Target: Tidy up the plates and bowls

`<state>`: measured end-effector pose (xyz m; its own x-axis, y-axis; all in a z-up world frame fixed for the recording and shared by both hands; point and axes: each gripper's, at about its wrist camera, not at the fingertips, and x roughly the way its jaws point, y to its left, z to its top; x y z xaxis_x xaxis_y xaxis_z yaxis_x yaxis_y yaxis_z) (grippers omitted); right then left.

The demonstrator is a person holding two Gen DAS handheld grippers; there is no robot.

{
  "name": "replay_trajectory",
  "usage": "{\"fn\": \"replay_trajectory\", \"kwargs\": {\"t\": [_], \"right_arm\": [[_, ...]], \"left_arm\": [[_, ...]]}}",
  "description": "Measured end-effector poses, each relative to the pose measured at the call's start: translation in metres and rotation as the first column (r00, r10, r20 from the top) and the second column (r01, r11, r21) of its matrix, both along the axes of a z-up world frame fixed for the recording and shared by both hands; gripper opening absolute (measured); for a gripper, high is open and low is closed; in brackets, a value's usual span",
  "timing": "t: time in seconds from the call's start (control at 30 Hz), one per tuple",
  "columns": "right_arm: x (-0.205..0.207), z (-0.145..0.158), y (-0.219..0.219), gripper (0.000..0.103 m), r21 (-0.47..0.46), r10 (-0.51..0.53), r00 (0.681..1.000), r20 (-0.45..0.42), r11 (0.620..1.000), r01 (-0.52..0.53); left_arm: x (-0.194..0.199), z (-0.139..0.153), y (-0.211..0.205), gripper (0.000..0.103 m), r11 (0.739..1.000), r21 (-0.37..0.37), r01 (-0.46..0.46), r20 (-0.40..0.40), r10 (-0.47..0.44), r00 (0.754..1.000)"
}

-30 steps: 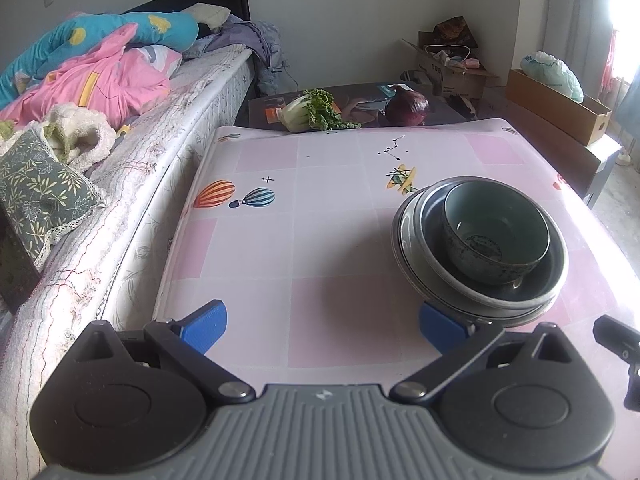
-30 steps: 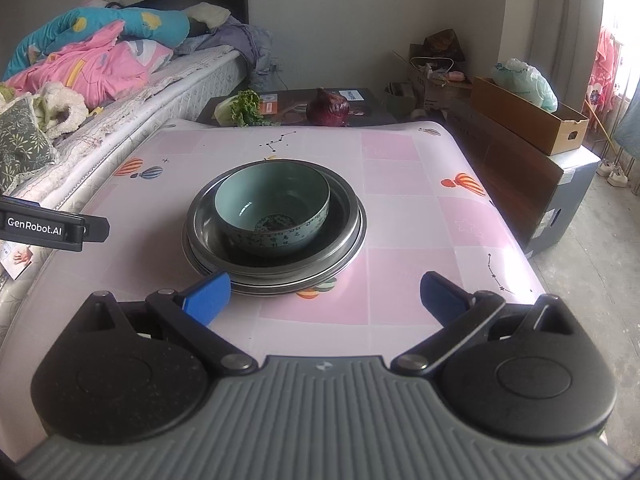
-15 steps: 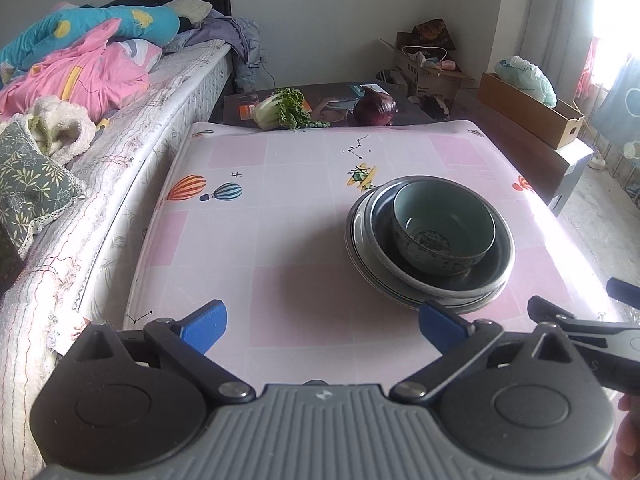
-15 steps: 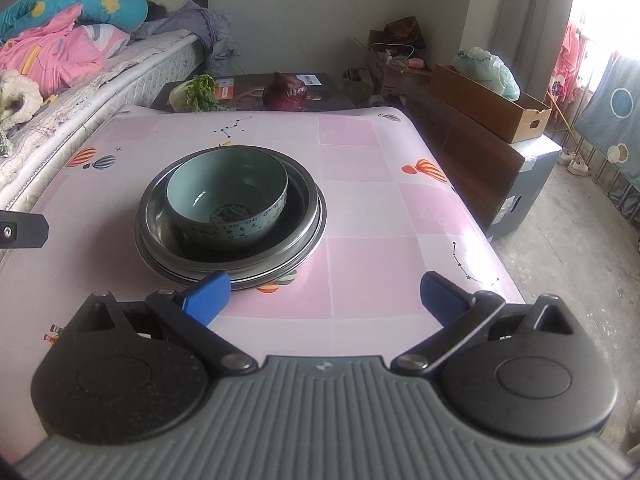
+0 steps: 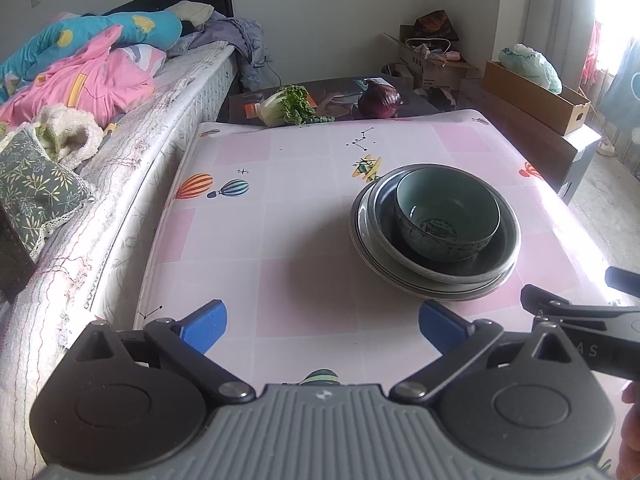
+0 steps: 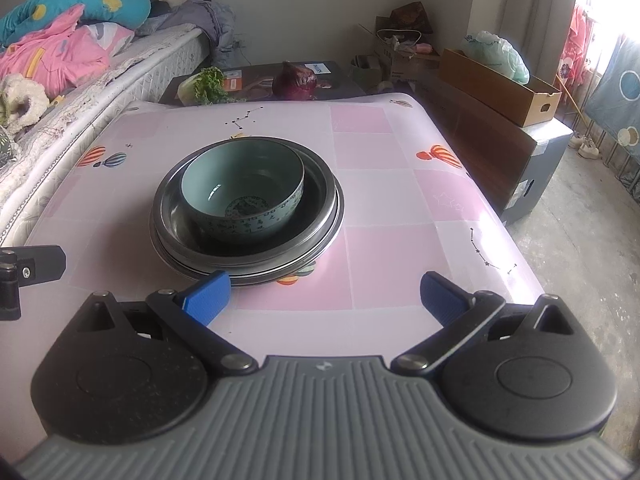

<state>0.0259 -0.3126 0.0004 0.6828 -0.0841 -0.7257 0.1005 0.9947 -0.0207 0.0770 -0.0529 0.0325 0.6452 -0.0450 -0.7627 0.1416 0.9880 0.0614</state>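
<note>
A pale green ceramic bowl (image 5: 448,212) (image 6: 244,184) sits inside a steel bowl (image 5: 508,240) (image 6: 320,200), which rests on stacked plates (image 5: 360,236) (image 6: 256,278) on the pink table (image 5: 304,248) (image 6: 384,208). My left gripper (image 5: 322,322) is open and empty, near the table's front edge, left of the stack. My right gripper (image 6: 324,294) is open and empty, just in front of the stack; its left fingertip (image 6: 208,294) overlaps the plates' near rim in view. Part of it shows in the left wrist view (image 5: 580,316).
A bed (image 5: 120,128) with pink and blue bedding runs along the table's left side. A low dark table behind holds a cabbage (image 5: 288,106) and a purple onion (image 5: 379,100). Cardboard boxes (image 6: 500,88) and a cabinet stand to the right.
Both grippers have drawn back from the stack and shifted a little; the stack looks smaller and further off. The dishes have not moved. Both stay open.
</note>
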Motion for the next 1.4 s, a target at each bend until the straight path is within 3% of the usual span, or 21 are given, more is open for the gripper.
{"fn": "replay_trajectory", "kwargs": {"t": [0.5, 1.4], "right_arm": [[0.0, 0.004, -0.001, 0.102, 0.026, 0.011, 1.0, -0.016, 1.0, -0.011], [-0.007, 0.021, 0.002, 0.102, 0.003, 0.02, 1.0, 0.01, 1.0, -0.02]], "left_arm": [[0.016, -0.009, -0.003, 0.103, 0.999, 0.042, -0.034, -0.04, 0.035, 0.999], [0.024, -0.016, 0.0, 0.103, 0.998, 0.048, -0.048, -0.08, 0.052, 0.995]]}}
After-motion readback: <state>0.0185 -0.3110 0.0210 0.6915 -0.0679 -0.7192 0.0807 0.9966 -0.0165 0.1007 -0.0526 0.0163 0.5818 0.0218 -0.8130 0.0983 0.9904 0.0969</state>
